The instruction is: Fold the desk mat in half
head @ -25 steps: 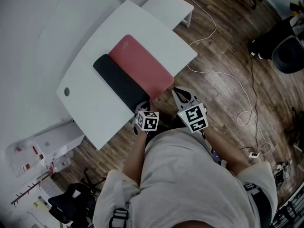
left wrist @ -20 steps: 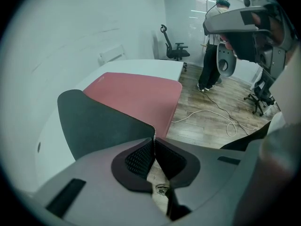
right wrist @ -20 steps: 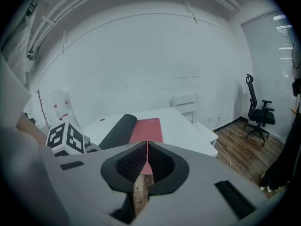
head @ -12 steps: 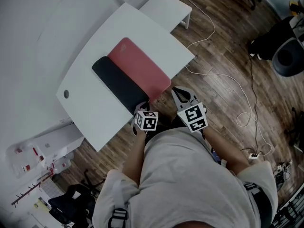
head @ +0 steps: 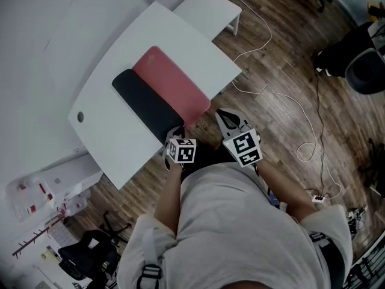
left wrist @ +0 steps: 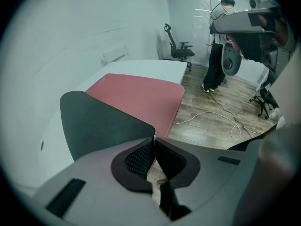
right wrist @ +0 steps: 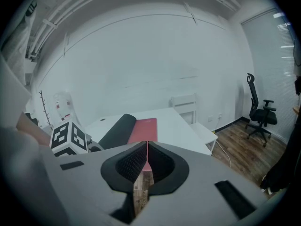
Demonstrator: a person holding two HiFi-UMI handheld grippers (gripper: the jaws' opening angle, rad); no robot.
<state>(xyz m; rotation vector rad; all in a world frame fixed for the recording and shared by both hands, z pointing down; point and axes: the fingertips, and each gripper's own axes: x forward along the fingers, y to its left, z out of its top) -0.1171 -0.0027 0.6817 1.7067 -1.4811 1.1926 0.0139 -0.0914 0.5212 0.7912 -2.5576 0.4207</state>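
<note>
White desk [head: 120, 143] on a wooden floor [head: 283, 101] fills the head view, and the desk mat [head: 171, 86] lies lengthwise on it, running from the near edge toward the far left.

Its pink face is up on the right. On the left, the black underside [head: 141, 104] is turned over as a long flap, bulging where it bends.

Your left gripper [left wrist: 154, 140] has its jaws nearly together on the near corner of that black flap; the thin edge sits pinched between the pads. Your right gripper [right wrist: 146, 157] is also closed, with the pink near edge of the mat seen edge-on between its pads, just right of the left gripper.

Very little has changed over the last second. Both grippers keep their pinches at the near end, the flap covers the same left strip of the mat, and the pink part looks as wide as before. Only the whole scene has slid slightly left in the head view.

So the fold looks partway and, I judge, paused. The flap's free edge lies well short of the mat's right long edge, which it has to meet.
</note>
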